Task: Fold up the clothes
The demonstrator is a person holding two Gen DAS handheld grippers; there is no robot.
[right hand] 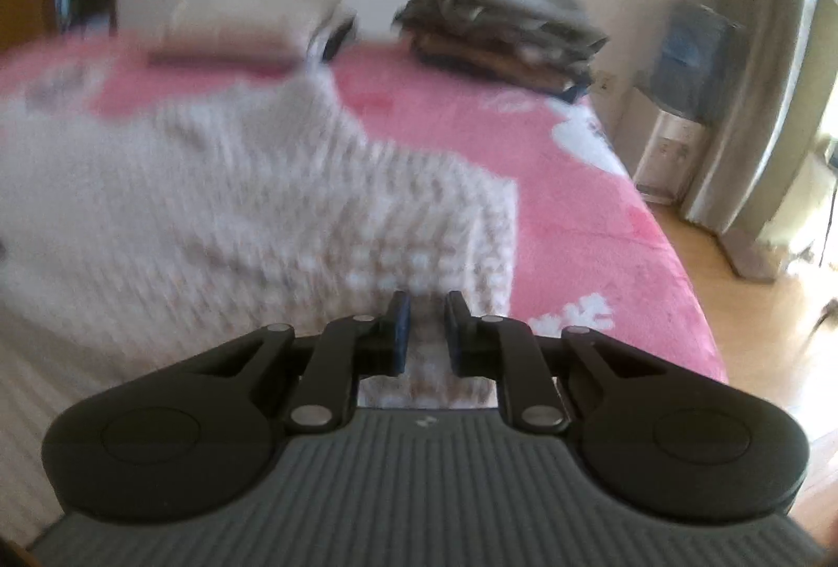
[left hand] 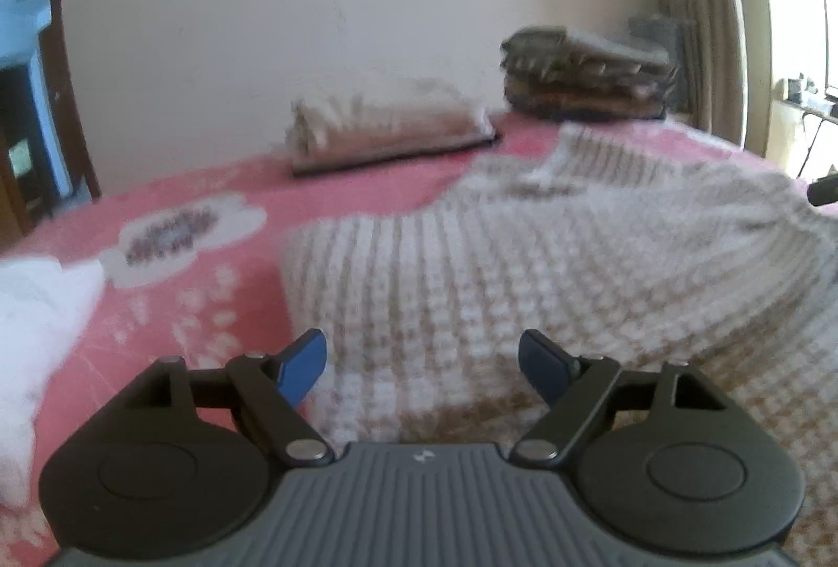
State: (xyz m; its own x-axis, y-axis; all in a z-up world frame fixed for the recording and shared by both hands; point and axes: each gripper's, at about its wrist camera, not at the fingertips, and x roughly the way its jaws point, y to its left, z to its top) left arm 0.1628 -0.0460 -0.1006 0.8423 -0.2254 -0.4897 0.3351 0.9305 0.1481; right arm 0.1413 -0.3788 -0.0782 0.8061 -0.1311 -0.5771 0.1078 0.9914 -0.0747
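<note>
A cream-and-beige knitted sweater [left hand: 524, 263] lies spread over a bed covered by a pink blanket [left hand: 220, 305] printed with white flower shapes, in a room with plain pale walls. Beyond the sweater, against the wall, sits a folded beige garment [left hand: 387, 121] on the blanket; to the right of it, also past the sweater, rises a stack of folded dark clothes [left hand: 586, 74]. A white cloth [left hand: 36, 347] lies on the blanket to the sweater's left. In the right wrist view, a long curtain [right hand: 770, 69] hangs to the right of the sweater, past the bed's edge, above a wooden floor [right hand: 743, 305]; a water dispenser [right hand: 675, 116] stands by the wall next to the curtain. A dark doorway [left hand: 26, 95] shows far left of the sweater in the left wrist view.

The left tongs [left hand: 421, 365] stand wide apart just above the near part of the sweater, their blue pads clear of the knit and gripping nothing. The right tongs [right hand: 427, 336] are drawn nearly together on a fold at the sweater's near right corner, with knit fabric showing between the pads. Both views are blurred.
</note>
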